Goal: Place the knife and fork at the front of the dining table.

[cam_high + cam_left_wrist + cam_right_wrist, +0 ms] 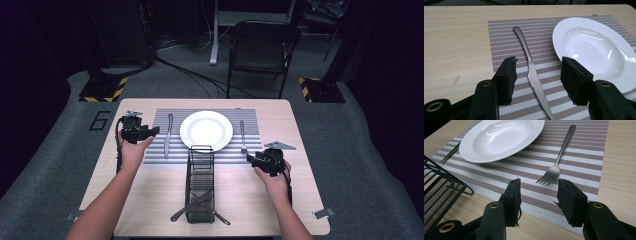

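Your left gripper point(537, 75) is hanging open, empty, over the silver metal knife point(531, 72) lying on the striped mat point(504, 32) beside the white round plate point(596, 47). Your right gripper point(537, 200) is waiting open near the silver fork point(557, 157); lift both straight up.

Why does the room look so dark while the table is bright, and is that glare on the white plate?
In the high view, light falls on the table while the floor and chair behind sink into shadow, and the picture is soft. In the left gripper view, the plate carries bright streaks of glare. In the right gripper view, the fork is sharp, and the near black jaws look slightly blurred.
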Tool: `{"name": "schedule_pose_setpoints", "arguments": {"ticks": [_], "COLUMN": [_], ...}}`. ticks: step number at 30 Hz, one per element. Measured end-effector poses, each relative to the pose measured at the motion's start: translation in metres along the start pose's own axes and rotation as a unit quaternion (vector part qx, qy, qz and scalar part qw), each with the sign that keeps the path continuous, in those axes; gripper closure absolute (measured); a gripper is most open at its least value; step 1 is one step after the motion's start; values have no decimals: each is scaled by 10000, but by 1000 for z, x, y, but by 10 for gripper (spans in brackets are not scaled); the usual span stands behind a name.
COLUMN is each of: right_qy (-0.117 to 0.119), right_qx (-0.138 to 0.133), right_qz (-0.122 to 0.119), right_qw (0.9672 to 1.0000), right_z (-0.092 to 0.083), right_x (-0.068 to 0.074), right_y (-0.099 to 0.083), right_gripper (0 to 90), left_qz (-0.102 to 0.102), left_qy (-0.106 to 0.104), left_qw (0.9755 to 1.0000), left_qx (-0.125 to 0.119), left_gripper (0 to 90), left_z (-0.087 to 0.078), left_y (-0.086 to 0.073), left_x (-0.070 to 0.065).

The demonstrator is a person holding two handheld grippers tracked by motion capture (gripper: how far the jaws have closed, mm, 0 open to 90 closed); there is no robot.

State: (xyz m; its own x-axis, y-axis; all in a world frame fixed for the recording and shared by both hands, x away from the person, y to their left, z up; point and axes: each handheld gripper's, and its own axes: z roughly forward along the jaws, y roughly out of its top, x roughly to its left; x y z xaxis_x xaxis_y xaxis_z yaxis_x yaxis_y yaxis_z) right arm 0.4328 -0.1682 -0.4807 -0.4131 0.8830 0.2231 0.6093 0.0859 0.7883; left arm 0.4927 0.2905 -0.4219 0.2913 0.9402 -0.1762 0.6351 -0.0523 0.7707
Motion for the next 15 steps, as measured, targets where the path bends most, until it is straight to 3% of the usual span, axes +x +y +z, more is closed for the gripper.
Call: {"name": "schedule_pose_setpoints", "arguments": {"ticks": [15], "right_qy": [-105], "right_qx": [45], "right_qz": [-47], "right_qw": [9999], "right_z": [-1], "right_x": [-2], "right_y": [-1], "right_gripper": [520], "left_qz": [475], "left_qy": [-491], "left_qw": [9977], "left_qx": [31], "left_gripper": [442], "left_z": [-36], "left_y": [-35], "left_x": [-5]}}
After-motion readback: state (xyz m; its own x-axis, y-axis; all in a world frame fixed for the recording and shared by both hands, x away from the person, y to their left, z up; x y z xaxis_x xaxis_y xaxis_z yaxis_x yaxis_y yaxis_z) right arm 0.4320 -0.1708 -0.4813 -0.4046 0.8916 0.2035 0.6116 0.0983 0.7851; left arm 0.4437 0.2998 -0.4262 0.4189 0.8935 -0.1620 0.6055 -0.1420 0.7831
